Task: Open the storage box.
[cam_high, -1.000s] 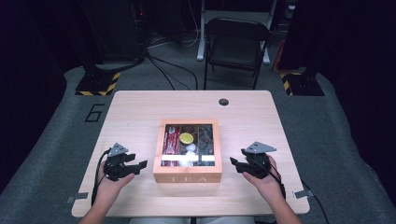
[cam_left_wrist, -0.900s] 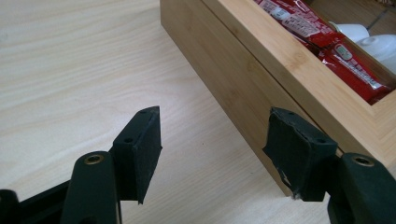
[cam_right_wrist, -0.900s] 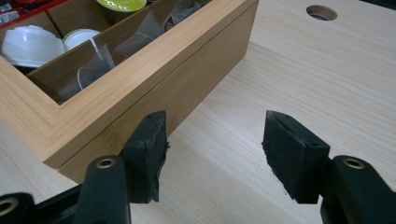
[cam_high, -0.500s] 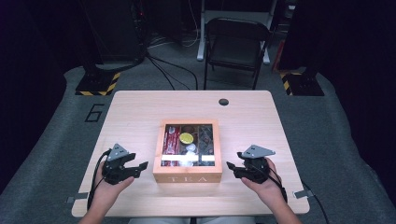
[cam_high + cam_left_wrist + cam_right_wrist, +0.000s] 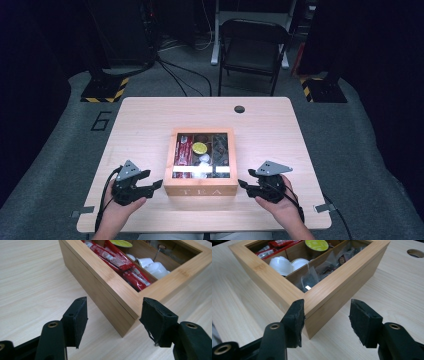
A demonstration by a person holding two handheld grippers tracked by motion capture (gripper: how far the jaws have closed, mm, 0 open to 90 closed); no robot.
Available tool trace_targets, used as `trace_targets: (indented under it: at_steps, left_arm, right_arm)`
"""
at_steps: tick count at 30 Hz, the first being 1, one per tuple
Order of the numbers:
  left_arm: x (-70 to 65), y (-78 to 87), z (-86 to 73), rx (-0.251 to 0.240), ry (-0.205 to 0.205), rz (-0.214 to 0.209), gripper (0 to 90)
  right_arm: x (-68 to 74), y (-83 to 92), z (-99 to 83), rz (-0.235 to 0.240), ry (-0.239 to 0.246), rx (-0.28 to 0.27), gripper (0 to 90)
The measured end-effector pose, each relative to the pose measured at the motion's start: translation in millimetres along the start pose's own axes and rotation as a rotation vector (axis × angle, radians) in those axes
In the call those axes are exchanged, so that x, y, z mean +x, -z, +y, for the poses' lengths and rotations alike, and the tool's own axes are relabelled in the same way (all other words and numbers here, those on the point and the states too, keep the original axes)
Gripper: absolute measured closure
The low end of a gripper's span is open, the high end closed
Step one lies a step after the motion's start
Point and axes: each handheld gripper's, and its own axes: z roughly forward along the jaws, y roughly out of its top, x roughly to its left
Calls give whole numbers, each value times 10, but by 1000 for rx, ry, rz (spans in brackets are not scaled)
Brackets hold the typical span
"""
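Two tools [image 5: 159, 185] [image 5: 241, 184] flank one wooden tea box [image 5: 201, 190], jaws closing.

A smooth, matt pale wooden box [image 5: 110, 287] is seen ahead of matt black rubbery pads [image 5: 77, 317]; glossy red wrappers [image 5: 117, 262] lie inside.

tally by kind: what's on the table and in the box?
Wooden tea box: 1
Grippers, left gripper and right gripper: 2
Yellow-lidded pod: 1
White pods: 2
Red sachets: bundle, number unclear
Clear tea bags: several, number unclear
Total countable: 6
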Motion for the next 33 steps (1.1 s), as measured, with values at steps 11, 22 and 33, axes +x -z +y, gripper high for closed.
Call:
trace_targets:
  at_steps: [11,22,33]
  left_arm:
    - [-31,-86,-153,27,-88,-21,417]
    - [-76,-184,-186,43,-73,-78,488]
    - [-128,-295,-178,59,-83,-97,557]
  right_arm:
    - [56,-62,-97,19,10,15,495]
    - [82,-147,-157,41,27,48,512]
    - [115,-218,-181,49,19,59,606]
